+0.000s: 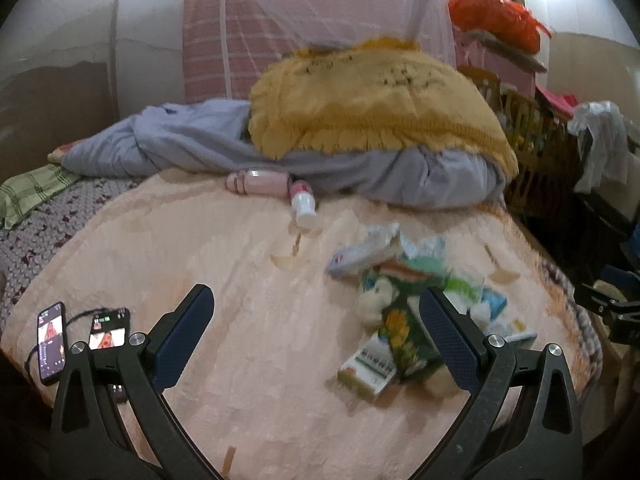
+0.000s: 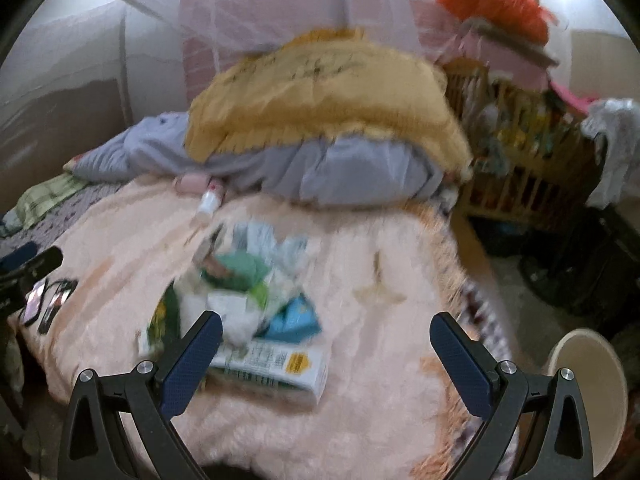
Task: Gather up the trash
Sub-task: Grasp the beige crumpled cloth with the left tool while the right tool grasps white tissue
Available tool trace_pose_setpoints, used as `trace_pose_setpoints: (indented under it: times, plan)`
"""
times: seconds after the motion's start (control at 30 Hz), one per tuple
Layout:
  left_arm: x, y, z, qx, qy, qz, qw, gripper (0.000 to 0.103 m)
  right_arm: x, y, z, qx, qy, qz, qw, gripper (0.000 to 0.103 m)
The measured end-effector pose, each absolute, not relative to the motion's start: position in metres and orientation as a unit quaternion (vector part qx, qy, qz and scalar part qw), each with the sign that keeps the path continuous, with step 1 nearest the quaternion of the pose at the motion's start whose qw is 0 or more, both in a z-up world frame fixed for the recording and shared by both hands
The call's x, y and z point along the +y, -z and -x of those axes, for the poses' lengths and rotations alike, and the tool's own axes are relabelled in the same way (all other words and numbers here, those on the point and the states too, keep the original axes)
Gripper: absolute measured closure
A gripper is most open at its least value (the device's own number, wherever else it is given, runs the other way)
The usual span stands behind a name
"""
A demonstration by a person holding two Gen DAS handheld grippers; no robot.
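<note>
1. Sitting in a loose heap on your peach blanket [image 1: 224, 264], the trash pile [image 1: 416, 292] is a jumble of small cartons, wrappers and crumpled white bits, right of centre in the left wrist view.
2. Closest to you in that heap is a white and olive carton [image 1: 366, 372], lying flat beside a dark green packet [image 1: 408, 336]. The right wrist view is blurry, but a long white carton [image 2: 276, 364] with a yellow mark lies at the near edge of the pile there.
3. Your left gripper [image 1: 318, 332] hangs above the blanket with its jaws spread wide and nothing between them. Its right finger [image 1: 448, 340] overlaps the near side of the pile in the view; whether it touches, you can't tell.
4. Your right gripper [image 2: 326, 364] is also wide open and empty, with the long carton between its fingers in the view.
5. Further back, a small white bottle [image 1: 304, 204] with a pink label lies on its side, just beside a pink bottle [image 1: 256, 182] at the foot of the bedding.
6. Behind those, a yellow knitted cover [image 1: 368, 96] is draped over a grey quilt [image 1: 192, 140].
7. Two phones [image 1: 80, 336] with lit screens lie at the blanket's left edge.
8. A beige bin [image 2: 592, 392] stands on the floor off the bed's right side.
</note>
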State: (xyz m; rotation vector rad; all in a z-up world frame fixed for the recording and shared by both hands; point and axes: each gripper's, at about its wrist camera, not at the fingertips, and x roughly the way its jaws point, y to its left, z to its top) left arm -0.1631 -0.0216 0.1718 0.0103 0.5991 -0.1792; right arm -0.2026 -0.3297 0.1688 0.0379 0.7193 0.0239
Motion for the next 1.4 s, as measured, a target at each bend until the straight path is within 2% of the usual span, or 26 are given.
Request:
trace_pose_setpoints:
  times: [0.1,0.13,0.23,0.3,0.43,0.63,0.67,0.73,0.8,0.9,0.93,0.97,1.0,1.13,1.27,1.4]
  plan:
    - [-0.023,-0.156,0.165,0.321,0.112,-0.010,0.940,0.001,-0.328,-0.150,0.205,0.375,-0.040,-0.023,0.926,0.006]
    - [-0.024,-0.151,0.166,0.330,0.121,-0.010,0.936,0.002,-0.324,-0.143,0.204,0.383,-0.041,-0.012,0.923,0.011]
    - [-0.035,-0.135,0.171,0.357,0.162,-0.002,0.920,0.008,-0.321,-0.130,0.197,0.400,-0.047,-0.007,0.915,0.019]
    - [-0.045,-0.129,0.175,0.367,0.182,-0.002,0.912,0.010,-0.323,-0.127,0.195,0.402,-0.051,-0.016,0.914,0.020]
    - [-0.077,-0.115,0.178,0.386,0.229,-0.014,0.894,0.022,-0.324,-0.128,0.189,0.400,-0.052,-0.019,0.915,0.020]
    - [-0.120,-0.092,0.169,0.401,0.253,-0.024,0.880,0.026,-0.319,-0.129,0.171,0.402,-0.090,-0.036,0.911,0.021]
    - [-0.124,-0.089,0.167,0.402,0.255,-0.026,0.879,0.031,-0.316,-0.129,0.168,0.402,-0.095,-0.034,0.910,0.026]
    - [-0.131,-0.080,0.162,0.417,0.257,-0.036,0.871,0.061,-0.309,-0.125,0.156,0.409,-0.120,-0.036,0.904,0.035]
    - [-0.129,-0.074,0.155,0.436,0.262,-0.029,0.861,0.079,-0.302,-0.118,0.144,0.420,-0.144,-0.038,0.895,0.037]
    - [-0.120,-0.073,0.152,0.448,0.273,-0.009,0.851,0.089,-0.289,-0.105,0.127,0.436,-0.165,-0.034,0.884,0.038]
    - [-0.117,-0.075,0.152,0.449,0.276,-0.005,0.850,0.091,-0.286,-0.099,0.120,0.444,-0.170,-0.035,0.879,0.039]
    - [-0.115,-0.079,0.153,0.448,0.281,-0.003,0.849,0.091,-0.283,-0.093,0.114,0.452,-0.175,-0.038,0.874,0.051]
    - [-0.114,-0.082,0.155,0.448,0.285,-0.001,0.848,0.092,-0.281,-0.089,0.111,0.458,-0.181,-0.042,0.869,0.070]
    - [-0.109,-0.101,0.162,0.437,0.307,0.005,0.845,0.094,-0.278,-0.084,0.113,0.457,-0.193,-0.048,0.867,0.077]
    - [-0.109,-0.117,0.164,0.415,0.330,0.012,0.848,0.094,-0.294,-0.105,0.135,0.425,-0.180,-0.046,0.886,0.078]
    - [-0.113,-0.111,0.159,0.425,0.292,-0.001,0.857,0.093,-0.324,-0.125,0.156,0.405,-0.161,-0.065,0.898,0.078]
